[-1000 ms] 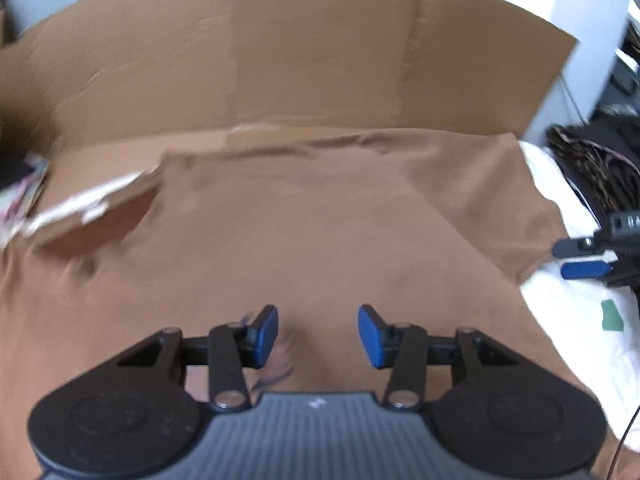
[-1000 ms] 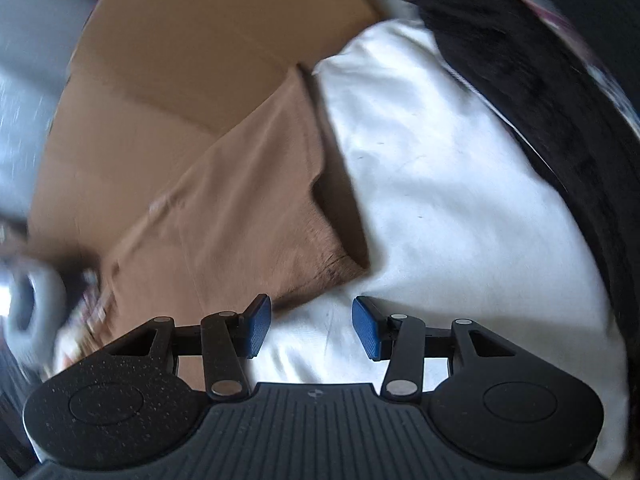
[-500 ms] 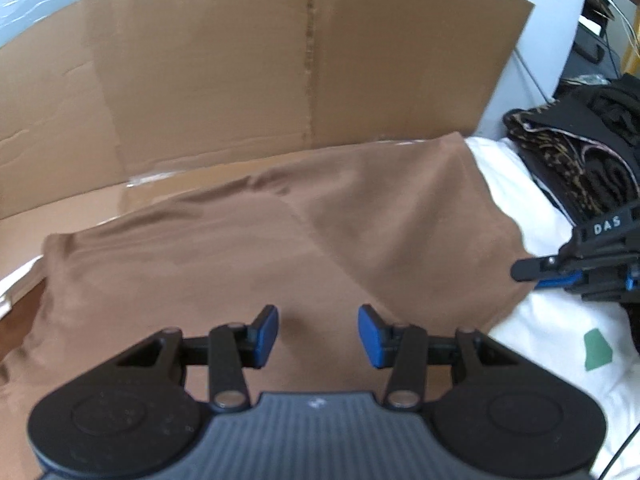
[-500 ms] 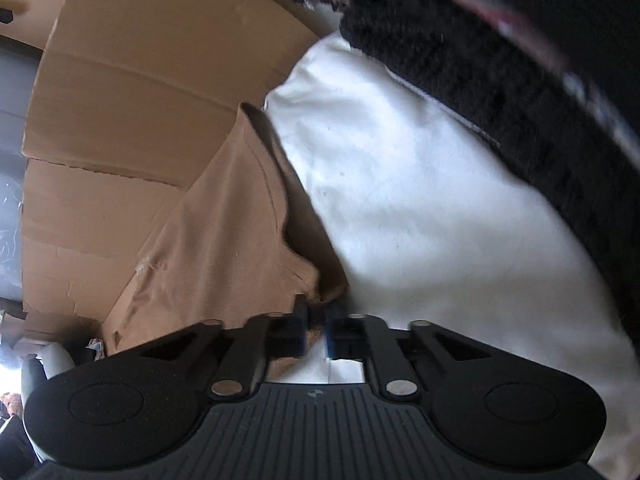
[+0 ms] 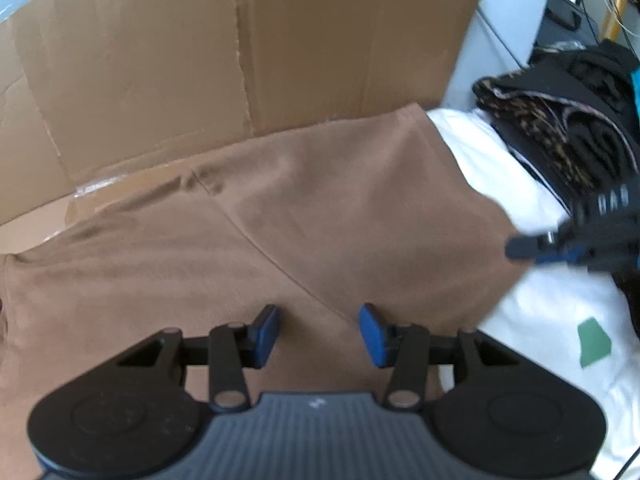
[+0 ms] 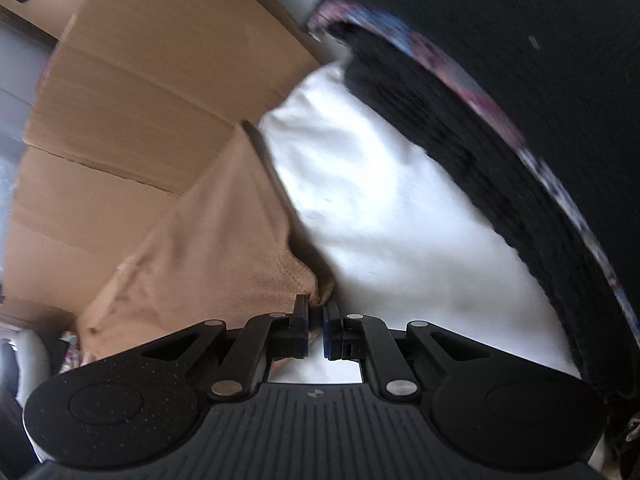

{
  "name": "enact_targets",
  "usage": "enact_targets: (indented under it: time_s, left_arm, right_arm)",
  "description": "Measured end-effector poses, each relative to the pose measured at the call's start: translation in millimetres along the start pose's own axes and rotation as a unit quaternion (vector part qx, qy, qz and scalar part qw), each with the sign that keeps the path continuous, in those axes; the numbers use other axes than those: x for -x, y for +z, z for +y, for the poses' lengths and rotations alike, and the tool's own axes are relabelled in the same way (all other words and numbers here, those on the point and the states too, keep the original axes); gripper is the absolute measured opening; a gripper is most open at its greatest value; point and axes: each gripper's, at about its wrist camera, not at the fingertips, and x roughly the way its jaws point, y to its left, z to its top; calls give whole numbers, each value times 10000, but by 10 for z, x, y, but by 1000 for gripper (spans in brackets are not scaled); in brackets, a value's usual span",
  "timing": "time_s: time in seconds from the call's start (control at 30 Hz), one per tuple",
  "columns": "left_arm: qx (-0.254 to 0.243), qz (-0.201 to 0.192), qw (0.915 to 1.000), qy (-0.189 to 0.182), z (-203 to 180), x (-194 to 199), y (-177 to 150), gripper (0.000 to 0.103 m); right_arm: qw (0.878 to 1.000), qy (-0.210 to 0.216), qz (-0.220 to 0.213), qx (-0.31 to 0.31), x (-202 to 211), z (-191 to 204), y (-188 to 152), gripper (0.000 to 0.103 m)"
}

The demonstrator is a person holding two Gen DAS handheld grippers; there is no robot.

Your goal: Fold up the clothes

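Now the right gripper [image 6: 316, 330] has its blue pads pinched tight on the near right corner of the brown cloth garment [image 5: 280, 232], where a second ago the jaws stood apart just short of that corner. The left gripper [image 5: 319, 330] has shifted across the garment and hangs about half open over its near middle, nothing between its pads. The garment lies spread on flattened brown cardboard [image 5: 200, 60], its right edge overlapping a white sheet [image 5: 540, 312] with bare room to the right. Beyond the sheet, a pile of dark patterned clothes [image 5: 560, 128] crowds the far right. The right gripper shows blurred in the left wrist view, and the garment's near edge is probably hidden under the left gripper's body.
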Motion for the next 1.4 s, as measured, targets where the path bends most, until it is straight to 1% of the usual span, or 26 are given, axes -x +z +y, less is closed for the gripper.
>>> enact_targets:
  time_s: [0.07, 0.27, 0.37, 0.5, 0.67, 0.73, 0.77, 0.8, 0.83, 0.93, 0.97, 1.03, 1.1, 1.17, 1.2, 1.27, 1.4]
  left_arm:
    - [30, -69, 9999, 96, 68, 1, 47, 49]
    - [65, -163, 9994, 291, 259, -176, 260, 49]
    - [132, -195, 9992, 313, 334, -271, 361, 49]
    - [187, -234, 9990, 340, 409, -393, 493, 49]
    - [97, -302, 9988, 372, 421, -513, 622, 48]
    - [33, -326, 9987, 390, 414, -549, 668, 48]
    - [-6, -333, 9986, 406, 409, -569, 687, 48]
    - [-48, -339, 9985, 424, 404, -590, 705, 48]
    - [-88, -345, 9984, 434, 400, -606, 722, 48]
    - [-216, -354, 9980, 470, 373, -661, 777, 48]
    - [-254, -372, 9979, 464, 370, -680, 792, 46]
    - [-305, -366, 9979, 428, 358, -709, 823, 46]
    - [-314, -370, 9980, 393, 358, -698, 858, 45]
    - [-297, -430, 9983, 272, 369, -640, 885, 44]
    - [-296, -458, 9983, 206, 377, -605, 894, 44]
    - [-390, -433, 9981, 200, 393, -536, 893, 44]
    - [-443, -356, 9980, 276, 509, -328, 845, 44]
  right_arm:
    - [9999, -41, -8, 131, 16, -6, -30, 6]
    - [9986, -203, -34, 493, 71, 46, -32, 8]
    - [9967, -280, -96, 752, 107, 95, -34, 11]
    - [9926, -314, -227, 1153, 199, 164, -32, 11]
    - [9788, -259, -482, 1975, 264, 315, 1, 13]
    - [9756, -254, -539, 2111, 249, 355, 35, 18]
    - [9742, -243, -563, 2171, 230, 376, 46, 19]
    - [9724, -223, -558, 2254, 190, 405, 45, 22]
    - [9701, -196, -513, 2363, 167, 441, 36, 23]
    - [9652, -238, -388, 2577, 2, 536, 7, 23]
    - [9630, -263, -347, 2661, -59, 568, -5, 23]
    - [9572, -469, -301, 2840, -164, 603, -35, 25]
    - [9535, -636, -303, 2931, -196, 585, -40, 23]
    - [9507, -749, -335, 2992, -202, 558, -34, 21]
    - [9496, -828, -370, 2999, -193, 542, -36, 21]
    - [9488, -1031, -447, 2951, -176, 500, -24, 22]
    - [9536, -1089, -460, 2769, -104, 446, 19, 22]
